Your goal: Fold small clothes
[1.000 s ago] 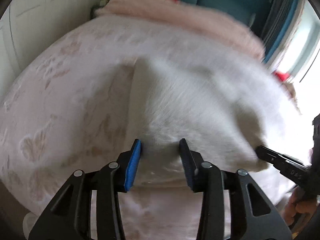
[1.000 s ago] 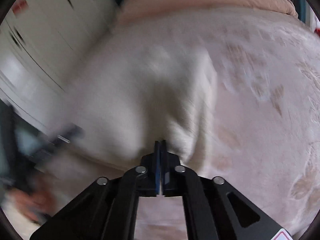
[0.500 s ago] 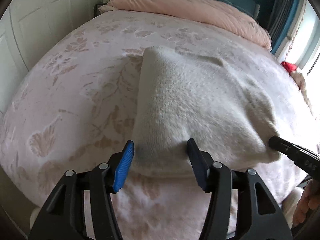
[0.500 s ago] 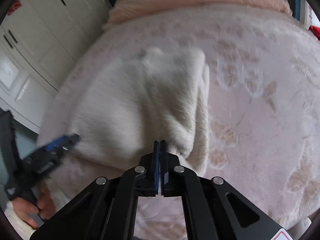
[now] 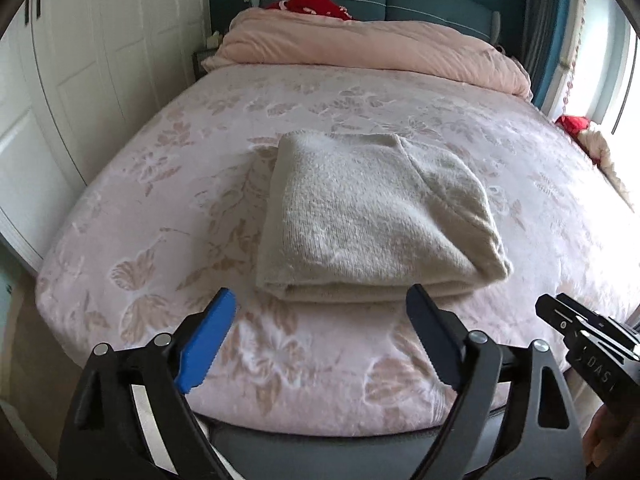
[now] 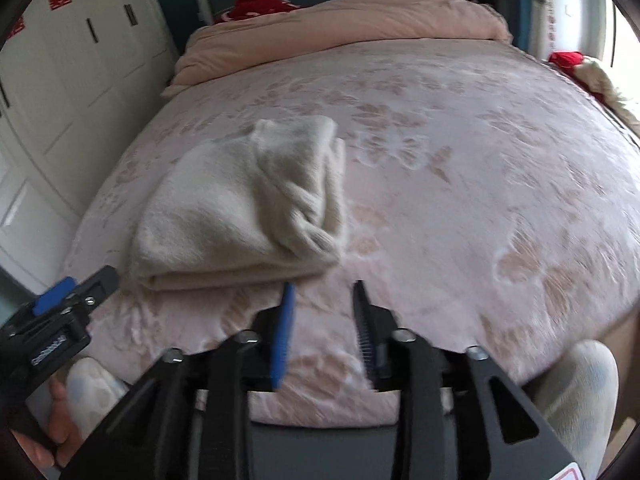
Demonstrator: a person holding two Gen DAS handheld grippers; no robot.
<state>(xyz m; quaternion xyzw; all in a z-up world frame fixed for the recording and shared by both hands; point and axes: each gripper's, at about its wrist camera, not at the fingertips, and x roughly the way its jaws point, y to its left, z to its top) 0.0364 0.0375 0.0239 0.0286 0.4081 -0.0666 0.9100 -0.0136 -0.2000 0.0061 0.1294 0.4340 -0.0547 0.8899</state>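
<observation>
**Folded knit lies free on the bed, both grippers clear of it**

Before you spreads the bed [image 5: 168, 240], covered in a pale pink floral spread, with a rolled pink quilt [image 5: 368, 48] across its far end and a red item [image 5: 316, 2] behind that. White wardrobe doors [image 5: 80, 80] line the left side.

The cream knit garment [image 5: 360, 216] lies folded in a thick stack near the bed's near edge, its layered fold edge facing you. In the right wrist view it sits to the left of centre [image 6: 244, 208].

Your left gripper [image 5: 320, 304] hangs just short of the fold edge, jaws spread wide and opening, nothing between them. Your right gripper [image 6: 322, 294] is beside the garment's near right corner, jaws partly apart and opening, with only bedspread between them.
</observation>
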